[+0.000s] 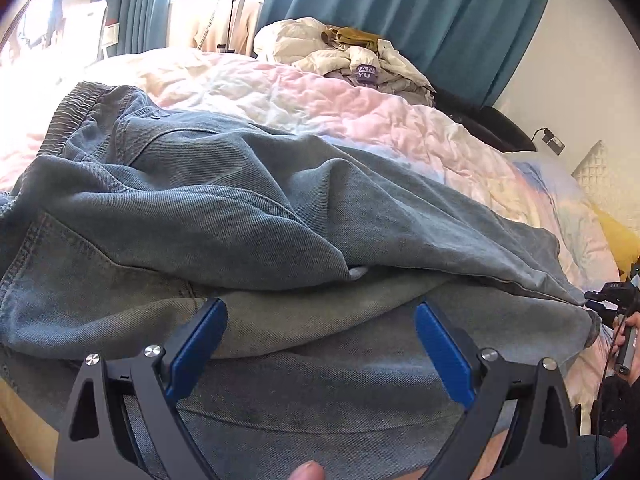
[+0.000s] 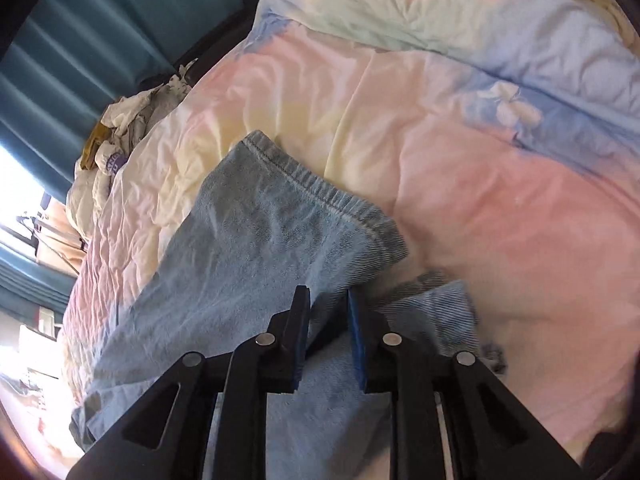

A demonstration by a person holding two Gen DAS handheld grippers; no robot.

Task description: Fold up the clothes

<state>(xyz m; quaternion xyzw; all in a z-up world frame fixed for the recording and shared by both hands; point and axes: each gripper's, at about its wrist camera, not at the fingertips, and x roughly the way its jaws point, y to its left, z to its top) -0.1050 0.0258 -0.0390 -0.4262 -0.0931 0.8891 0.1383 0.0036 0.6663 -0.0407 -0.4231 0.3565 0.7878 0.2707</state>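
Blue denim jeans (image 1: 240, 200) lie crumpled across the bed, waistband at the far left. My left gripper (image 1: 322, 320) hovers over the near fold with its blue pads (image 1: 200, 340) spread wide, nothing between them. At the right edge of the left wrist view, a hand holds my right gripper (image 1: 596, 300) at the end of the jeans. In the right wrist view a jeans leg (image 2: 260, 240) with a stitched hem (image 2: 320, 188) lies flat on the quilt. My right gripper (image 2: 329, 304) stands just above it, jaws a narrow gap apart and not pressing the cloth.
A pastel pink, yellow and blue quilt (image 1: 360, 112) covers the bed (image 2: 480, 160). A heap of cream clothes (image 1: 352, 56) sits at the far side by teal curtains (image 1: 440, 12). A yellow pillow (image 1: 616, 236) lies at the right. A fingertip (image 1: 308, 472) shows at the bottom.
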